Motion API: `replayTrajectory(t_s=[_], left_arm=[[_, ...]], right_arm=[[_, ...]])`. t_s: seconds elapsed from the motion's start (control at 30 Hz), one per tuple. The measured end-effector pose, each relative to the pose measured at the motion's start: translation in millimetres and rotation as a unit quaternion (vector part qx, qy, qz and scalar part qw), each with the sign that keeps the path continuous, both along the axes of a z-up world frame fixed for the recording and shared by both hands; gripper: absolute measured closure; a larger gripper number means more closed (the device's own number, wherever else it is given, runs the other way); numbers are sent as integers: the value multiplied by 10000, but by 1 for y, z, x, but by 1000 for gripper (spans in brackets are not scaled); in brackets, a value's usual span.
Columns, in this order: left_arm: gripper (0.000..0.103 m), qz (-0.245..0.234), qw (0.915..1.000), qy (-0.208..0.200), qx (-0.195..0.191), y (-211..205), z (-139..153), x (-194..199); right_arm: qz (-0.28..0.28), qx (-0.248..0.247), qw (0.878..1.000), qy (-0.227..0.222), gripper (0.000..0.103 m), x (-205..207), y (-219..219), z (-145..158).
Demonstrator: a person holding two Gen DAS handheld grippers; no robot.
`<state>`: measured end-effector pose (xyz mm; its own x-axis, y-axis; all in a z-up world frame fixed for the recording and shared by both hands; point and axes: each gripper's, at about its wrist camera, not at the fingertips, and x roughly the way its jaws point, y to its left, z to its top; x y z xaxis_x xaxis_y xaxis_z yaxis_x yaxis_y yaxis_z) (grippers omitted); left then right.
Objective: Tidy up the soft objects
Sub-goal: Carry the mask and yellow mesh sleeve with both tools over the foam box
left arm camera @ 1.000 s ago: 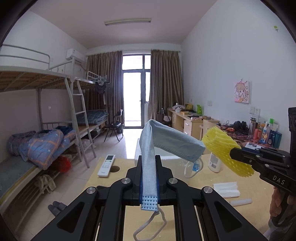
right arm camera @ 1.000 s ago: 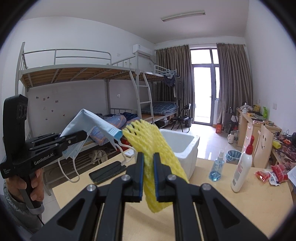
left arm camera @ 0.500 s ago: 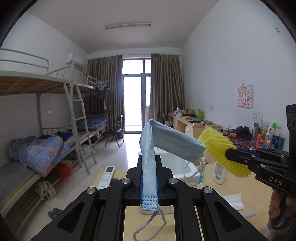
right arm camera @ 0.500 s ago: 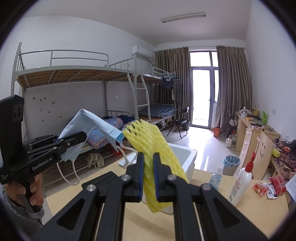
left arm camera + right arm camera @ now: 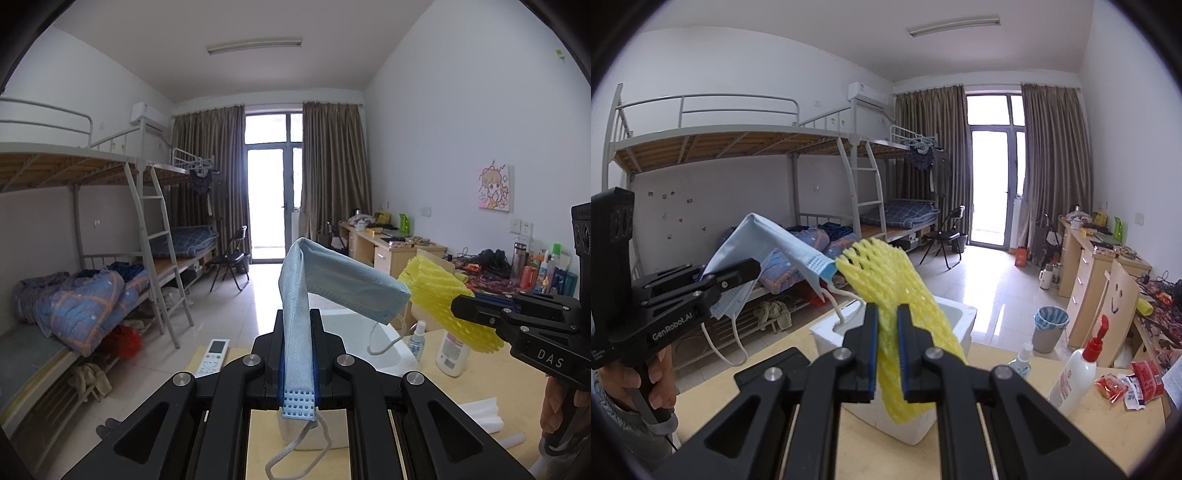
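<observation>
My left gripper (image 5: 298, 314) is shut on a light blue face mask (image 5: 332, 284), which arches up and droops to the right with its ear loops dangling. My right gripper (image 5: 887, 314) is shut on a yellow foam net sleeve (image 5: 886, 273). Both hang over a white foam box (image 5: 951, 314) that stands on the wooden table (image 5: 1100, 432). In the left wrist view the right gripper (image 5: 458, 306) comes in from the right with the yellow net (image 5: 436, 288) touching the mask's tip. In the right wrist view the left gripper (image 5: 753, 267) holds the mask (image 5: 768, 236) at the left.
On the table stand a white lotion bottle (image 5: 1075, 373), a small spray bottle (image 5: 1021, 360) and red snack packets (image 5: 1126, 384). A remote control (image 5: 213, 356) and white foam rolls (image 5: 484, 415) lie near the box. Bunk beds (image 5: 74, 258) line the left wall.
Both grippers have moved forward together with their loads; the white box has come closer beneath them. The grips have not changed.
</observation>
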<state>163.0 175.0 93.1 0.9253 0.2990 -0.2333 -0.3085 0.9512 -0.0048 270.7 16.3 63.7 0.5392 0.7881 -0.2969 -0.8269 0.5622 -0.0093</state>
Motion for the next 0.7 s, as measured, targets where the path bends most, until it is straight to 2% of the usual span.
replayTrajectory(t_s=[0.7], left_arm=[[93,-19,9997,256,22,28,-7,72]], right_arm=[[-210,-212,9993,227,91,47,41,-9]])
